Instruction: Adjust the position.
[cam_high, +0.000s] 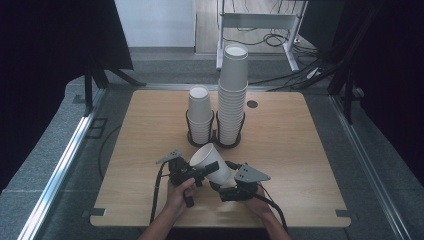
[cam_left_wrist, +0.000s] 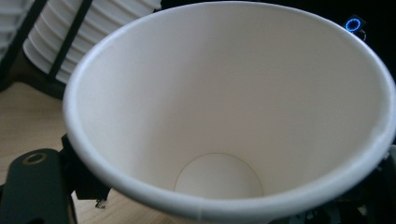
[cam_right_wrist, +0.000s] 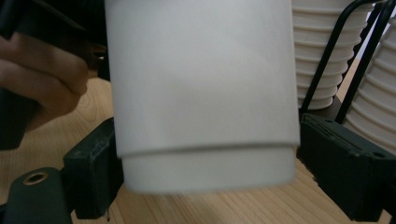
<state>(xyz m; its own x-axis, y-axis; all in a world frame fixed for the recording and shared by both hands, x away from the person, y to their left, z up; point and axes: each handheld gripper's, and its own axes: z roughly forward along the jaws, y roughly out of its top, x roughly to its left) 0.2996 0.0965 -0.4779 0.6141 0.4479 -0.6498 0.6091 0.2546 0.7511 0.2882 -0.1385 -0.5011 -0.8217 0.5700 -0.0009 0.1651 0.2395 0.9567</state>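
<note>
A single white paper cup (cam_high: 210, 160) hangs tilted above the front middle of the wooden table (cam_high: 300, 150), mouth toward the upper left. My left gripper (cam_high: 200, 172) is shut on it from the left. In the left gripper view I look straight into the cup's open mouth (cam_left_wrist: 210, 93), with that gripper (cam_left_wrist: 224, 186) closed around it. My right gripper (cam_high: 225, 187) grips the cup's base from the right. In the right gripper view the cup (cam_right_wrist: 201, 93) sits between the two black pads (cam_right_wrist: 93, 172), and both touch its lower wall where my right gripper (cam_right_wrist: 210, 172) holds it.
Two stacks of white paper cups stand in black wire holders (cam_high: 215, 137) behind the held cup: a short stack (cam_high: 200, 112) and a tall stack (cam_high: 233, 95). The stacks (cam_right_wrist: 317, 56) stand close behind in the right gripper view. Bare tabletop lies to either side.
</note>
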